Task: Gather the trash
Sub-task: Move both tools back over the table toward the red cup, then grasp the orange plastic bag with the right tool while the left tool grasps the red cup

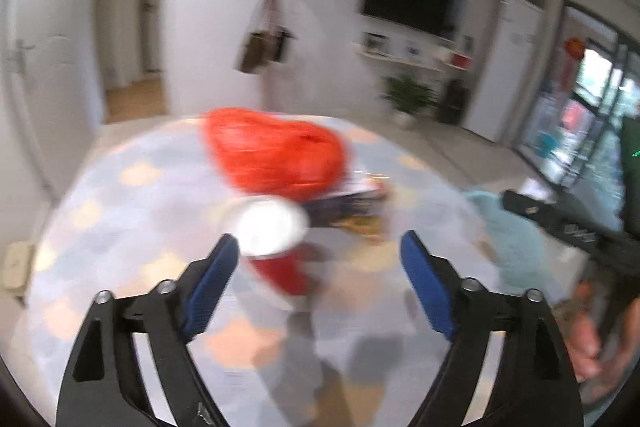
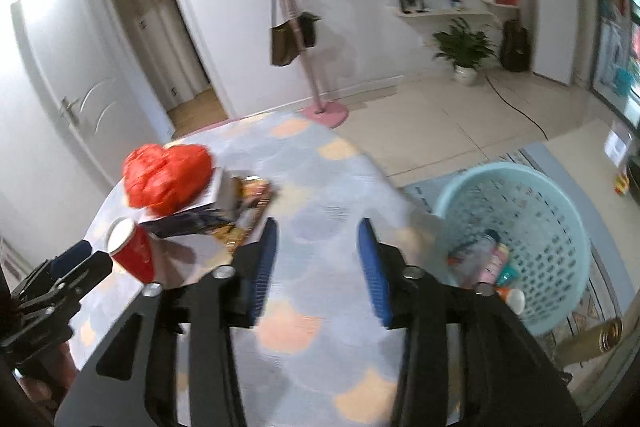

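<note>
tablecloth (image 2: pixel 312 187) pastel, tiled floor (image 2: pixel 432 123) beyond; both grippers' fingers (image 1: pixel 216 279) wide.

left view heavily motion-blurred; right view sharper, daylit from the window (image 2: pixel 630 83), fisheye edges bent and dark.

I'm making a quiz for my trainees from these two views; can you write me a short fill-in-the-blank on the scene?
1. The paper cup on the table is ____ on the outside.
2. Both the left tool and the right tool are ____.
3. The light blue basket stands on the ____.
4. Behind the cup lies a crumpled red ____.

Missing words: red; open; floor; bag
</note>
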Tool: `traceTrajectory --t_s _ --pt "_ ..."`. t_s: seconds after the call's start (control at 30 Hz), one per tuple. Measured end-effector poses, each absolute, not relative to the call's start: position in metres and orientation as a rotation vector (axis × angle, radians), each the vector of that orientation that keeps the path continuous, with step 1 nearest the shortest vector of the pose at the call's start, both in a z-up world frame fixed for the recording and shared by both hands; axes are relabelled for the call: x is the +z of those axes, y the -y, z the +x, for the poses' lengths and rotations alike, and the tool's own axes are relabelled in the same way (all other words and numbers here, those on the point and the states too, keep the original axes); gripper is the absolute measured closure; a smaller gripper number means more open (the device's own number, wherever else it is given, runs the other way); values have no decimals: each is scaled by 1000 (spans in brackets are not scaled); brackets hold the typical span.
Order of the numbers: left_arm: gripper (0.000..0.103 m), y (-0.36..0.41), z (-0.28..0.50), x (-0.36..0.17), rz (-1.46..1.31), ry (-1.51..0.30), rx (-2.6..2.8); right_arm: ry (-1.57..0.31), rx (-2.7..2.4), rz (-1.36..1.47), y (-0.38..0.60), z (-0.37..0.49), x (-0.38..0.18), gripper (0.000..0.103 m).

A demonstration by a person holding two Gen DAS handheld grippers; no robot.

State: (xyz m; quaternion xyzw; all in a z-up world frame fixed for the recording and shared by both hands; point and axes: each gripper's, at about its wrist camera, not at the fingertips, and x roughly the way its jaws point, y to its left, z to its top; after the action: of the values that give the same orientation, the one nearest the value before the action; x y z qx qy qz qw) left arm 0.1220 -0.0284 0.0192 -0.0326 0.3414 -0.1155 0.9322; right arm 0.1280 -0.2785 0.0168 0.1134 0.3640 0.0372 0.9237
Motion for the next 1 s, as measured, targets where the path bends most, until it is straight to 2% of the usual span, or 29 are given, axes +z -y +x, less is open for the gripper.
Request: traceTrajectory --t_s 0.07,0.17,0.27,0.43,0.5,0.63,0.7,0.83,0.9,1.0 --pt "16 16 126 10 -92 -724 -224 -735 99 200 257 134 21 45" --pt "16 7 135 -5 -143 -777 -232 -737 148 176 234 145 24 45" --pt "16 12 146 -15 -158 -793 -248 -741 188 165 214 163 26 36" --pt "17 26 159 -27 -124 -788 -213 -757 246 166 189 197 25 34" --pt "24 28 166 -29 -112 -789 -198 -762 256 163 182 207 24 29" --pt "40 17 175 -33 -132 -808 -194 -776 277 139 163 226 22 28" --pt "55 10 172 -34 -147 -810 -197 -781 296 128 153 232 20 26" --pt "64 -3 167 -33 -152 -808 -200 -782 300 105 138 240 16 21" --pt "72 -11 163 -31 -161 -803 -199 -793 300 107 131 245 12 21" --pt "74 -24 159 -29 -177 -801 -194 -810 298 103 123 248 6 21"
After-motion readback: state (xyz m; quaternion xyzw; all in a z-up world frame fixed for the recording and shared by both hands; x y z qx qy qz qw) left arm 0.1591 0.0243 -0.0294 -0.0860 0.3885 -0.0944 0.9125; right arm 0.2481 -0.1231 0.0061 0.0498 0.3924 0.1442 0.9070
